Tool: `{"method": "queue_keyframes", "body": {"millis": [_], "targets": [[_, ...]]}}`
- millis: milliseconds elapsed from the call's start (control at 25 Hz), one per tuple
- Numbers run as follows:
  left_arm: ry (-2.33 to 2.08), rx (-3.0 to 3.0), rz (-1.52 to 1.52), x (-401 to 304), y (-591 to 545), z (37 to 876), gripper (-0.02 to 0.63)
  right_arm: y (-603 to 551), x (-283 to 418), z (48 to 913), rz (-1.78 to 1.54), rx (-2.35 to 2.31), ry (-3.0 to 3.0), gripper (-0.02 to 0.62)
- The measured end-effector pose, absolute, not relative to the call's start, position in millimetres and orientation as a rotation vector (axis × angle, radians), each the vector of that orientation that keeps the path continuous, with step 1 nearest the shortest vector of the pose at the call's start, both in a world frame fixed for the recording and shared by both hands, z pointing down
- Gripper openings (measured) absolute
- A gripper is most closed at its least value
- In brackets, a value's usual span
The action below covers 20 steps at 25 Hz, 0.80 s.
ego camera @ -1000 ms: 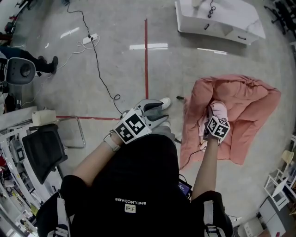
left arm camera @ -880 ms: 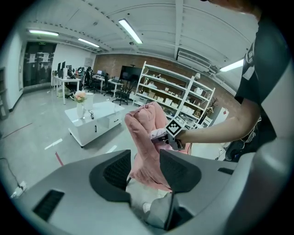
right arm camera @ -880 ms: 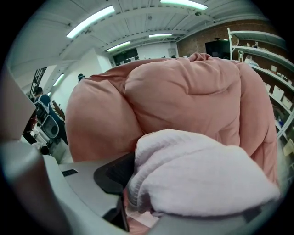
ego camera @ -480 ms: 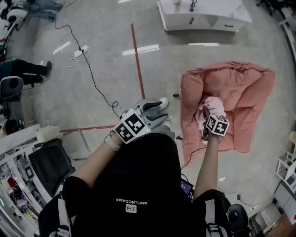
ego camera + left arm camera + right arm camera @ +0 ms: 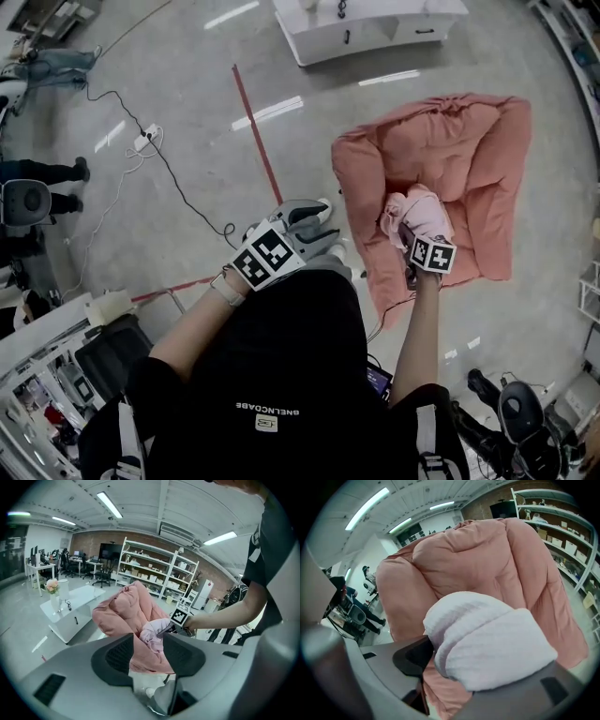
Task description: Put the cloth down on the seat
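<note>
A pink padded seat (image 5: 469, 159) lies spread on the floor at the right. A bunched pale pink cloth (image 5: 422, 211) rests over its middle. My right gripper (image 5: 412, 230) is at the cloth, and its jaws are opening with the cloth (image 5: 487, 639) between them, draped on the right jaw. The seat (image 5: 487, 559) fills the right gripper view behind it. My left gripper (image 5: 309, 220) hovers near my body, left of the seat, open and empty. In the left gripper view its jaws (image 5: 147, 656) frame the seat (image 5: 126, 611), the cloth (image 5: 152, 632) and the right gripper (image 5: 166, 627).
A white low table (image 5: 366, 23) stands beyond the seat. A red tape line (image 5: 258, 131) and a black cable with a power strip (image 5: 145, 141) cross the floor. A black chair (image 5: 108, 356) is at lower left, a chair base (image 5: 520, 412) at lower right. Shelves (image 5: 159, 569) line the far wall.
My right gripper has carried the cloth further over the seat's middle, and the cloth now bulges looser around it. The left gripper has kept its place.
</note>
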<state>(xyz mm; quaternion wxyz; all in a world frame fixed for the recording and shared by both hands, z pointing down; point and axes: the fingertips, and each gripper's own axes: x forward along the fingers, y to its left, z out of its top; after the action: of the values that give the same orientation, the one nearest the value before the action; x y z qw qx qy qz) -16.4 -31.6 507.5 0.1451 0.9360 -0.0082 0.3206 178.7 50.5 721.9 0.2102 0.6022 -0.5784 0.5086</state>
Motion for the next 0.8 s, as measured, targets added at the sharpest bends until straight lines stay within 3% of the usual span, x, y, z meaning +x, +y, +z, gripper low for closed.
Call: {"method": "queue_keyframes", "body": {"millis": [400, 800], "targets": [[0.189, 2.711, 0.954, 27, -6, 503, 0.187, 127, 181, 729, 1.582, 1.607, -1.432, 0.262], [0.441, 2.697, 1.006, 64, 30, 518, 0.187, 213, 181, 750, 1.674, 1.641, -1.266, 0.308]]}}
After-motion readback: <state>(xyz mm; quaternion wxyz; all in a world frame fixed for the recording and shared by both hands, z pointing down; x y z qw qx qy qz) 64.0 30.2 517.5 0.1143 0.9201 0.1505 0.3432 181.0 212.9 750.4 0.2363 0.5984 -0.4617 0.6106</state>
